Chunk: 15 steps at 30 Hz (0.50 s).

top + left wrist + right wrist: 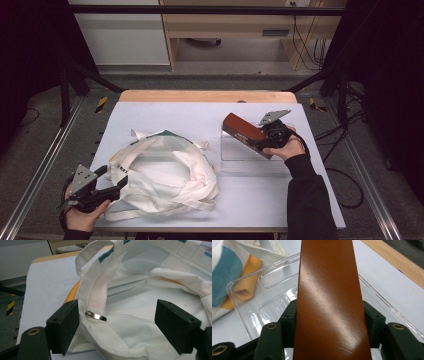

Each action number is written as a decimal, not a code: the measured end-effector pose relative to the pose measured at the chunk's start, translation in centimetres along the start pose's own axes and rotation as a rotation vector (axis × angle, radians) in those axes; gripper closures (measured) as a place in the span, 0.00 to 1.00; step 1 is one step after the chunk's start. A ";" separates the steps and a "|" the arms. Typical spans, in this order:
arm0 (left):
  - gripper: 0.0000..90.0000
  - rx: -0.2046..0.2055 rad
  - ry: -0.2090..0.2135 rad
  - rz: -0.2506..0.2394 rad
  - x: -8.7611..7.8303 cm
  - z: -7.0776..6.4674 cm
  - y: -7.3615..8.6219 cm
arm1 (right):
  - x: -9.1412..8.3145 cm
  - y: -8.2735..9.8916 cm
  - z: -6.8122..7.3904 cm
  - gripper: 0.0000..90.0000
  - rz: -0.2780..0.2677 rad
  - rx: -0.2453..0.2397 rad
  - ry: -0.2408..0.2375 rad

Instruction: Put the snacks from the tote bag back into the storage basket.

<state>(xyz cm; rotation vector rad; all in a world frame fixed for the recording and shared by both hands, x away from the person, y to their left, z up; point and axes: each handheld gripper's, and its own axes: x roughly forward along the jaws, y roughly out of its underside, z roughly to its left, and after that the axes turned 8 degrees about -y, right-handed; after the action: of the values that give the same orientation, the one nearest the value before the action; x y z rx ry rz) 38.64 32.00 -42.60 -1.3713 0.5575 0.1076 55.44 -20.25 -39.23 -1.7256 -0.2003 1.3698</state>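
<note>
1. A brown case (243, 132), long and glossy, is clamped between the jaws of the right gripper (267, 137); in the right gripper view both pads press on the sides of the case (332, 305).
2. The case is held tilted above a clear plastic tray (250, 162) that lies on the right half of the table, its far end pointing left and away from the person.
3. The left gripper (112, 182) is at the near left corner with its jaws spread apart; the left pad (65, 325) touches the hem of a white cloth bag (165, 175), while the right pad stands clear over the bag's inside.
4. A small metal ring (96, 316) sits on the hem just beside the left pad.
5. The bag lies crumpled with its mouth open, its straps (200, 145) trailing towards the tray; its teal and orange print (232, 282) comes close to the tray's corner.
6. Between bag and tray there is a narrow strip of bare surface; behind both, the far part of the table is free.
7. The table (190, 112) is covered by a pale blue sheet, with a wooden edge (207, 96) at the back.
8. Around it are black frame bars, a grey floor with cables, and a light wooden cabinet (235, 30) behind.
</note>
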 end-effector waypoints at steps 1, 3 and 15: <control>0.22 -0.003 0.001 0.001 0.0 0.0 0.0 | -0.1 0.0 0.0 0.48 0.002 0.003 -0.004; 0.22 -0.003 0.001 0.001 0.0 0.0 0.0 | -0.1 0.0 0.0 0.48 0.001 0.007 -0.011; 0.22 -0.003 0.000 0.002 0.1 -0.1 0.0 | 0.7 0.7 -0.1 0.48 0.091 -0.021 -0.048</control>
<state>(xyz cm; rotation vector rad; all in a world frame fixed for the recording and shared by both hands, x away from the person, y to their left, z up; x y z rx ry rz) 38.69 31.92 -42.65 -1.3734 0.5595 0.1100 55.55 -20.28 -40.24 -1.7389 -0.1653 1.4808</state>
